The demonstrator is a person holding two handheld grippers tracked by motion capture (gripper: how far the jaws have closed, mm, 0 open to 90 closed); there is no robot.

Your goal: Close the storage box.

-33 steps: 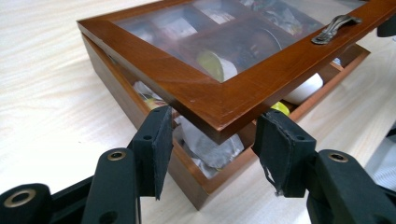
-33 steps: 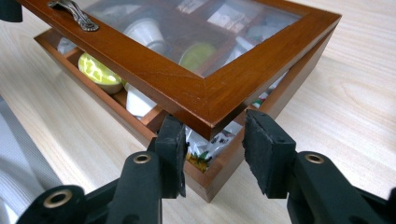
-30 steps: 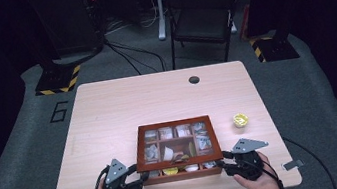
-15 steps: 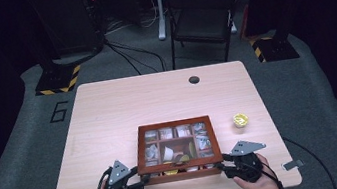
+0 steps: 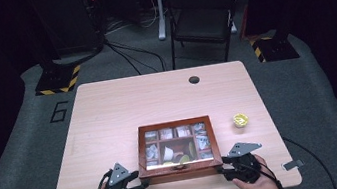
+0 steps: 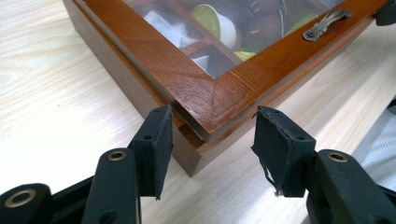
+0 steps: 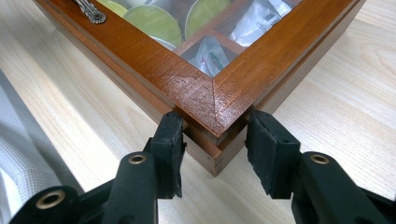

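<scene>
1. Box [image 5: 140, 149]: it sits shut at the near edge of the desk [image 5: 157, 101], directly in front of the person. Pods and packets show in its compartments through the glass lid. The handle [image 6: 327, 23] faces the person.
2. Left gripper [image 5: 140, 182]: it is set level at the box's near-left corner. The fingers [image 6: 156, 140] straddle that corner in a released state. One pad lies against the base wall and the other stands clear of the front wall.
3. Right gripper [image 5: 222, 170]: it mirrors the left at the near-right corner. Its jaws have just been opening with the corner between them. In the right gripper view both pads [image 7: 268, 149] look to lie against the wood. Whether they still press cannot be told.
4. Reason for placement: one gripper at each front corner probably squares the box or steadies it. A grip low on the base would leave the lid free to lift.
5. Yellow cup [image 5: 240, 120]: it stands on the desk to the right of the box, apart from it and untouched.
</scene>
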